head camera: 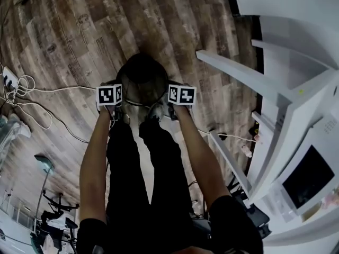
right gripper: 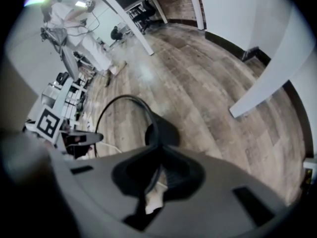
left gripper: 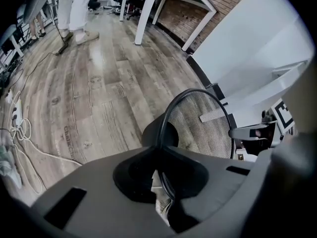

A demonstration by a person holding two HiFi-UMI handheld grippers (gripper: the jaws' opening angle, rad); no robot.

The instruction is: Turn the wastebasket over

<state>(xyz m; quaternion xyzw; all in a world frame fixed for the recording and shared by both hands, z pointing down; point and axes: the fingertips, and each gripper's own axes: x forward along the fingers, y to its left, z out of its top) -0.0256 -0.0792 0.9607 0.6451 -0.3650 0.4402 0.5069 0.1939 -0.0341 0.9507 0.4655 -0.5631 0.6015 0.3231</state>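
Note:
The wastebasket (head camera: 142, 77) is black wire mesh with a round rim, and it sits over the wooden floor just beyond the person's knees. My left gripper (head camera: 117, 111) is shut on the rim's left side and my right gripper (head camera: 168, 110) is shut on its right side. In the left gripper view the rim (left gripper: 174, 102) runs down between the jaws of the left gripper (left gripper: 161, 151), with the mesh wall (left gripper: 204, 128) to the right. The right gripper view shows the rim (right gripper: 121, 99) passing into the jaws of the right gripper (right gripper: 154, 144). Whether the basket touches the floor cannot be told.
White desk legs (head camera: 249, 75) and a white cabinet (head camera: 310, 176) stand close on the right. Cables and a power strip (head camera: 15, 91) lie on the floor at left. A chair base (head camera: 53, 216) is behind. A person in white trousers (left gripper: 74, 6) stands far off.

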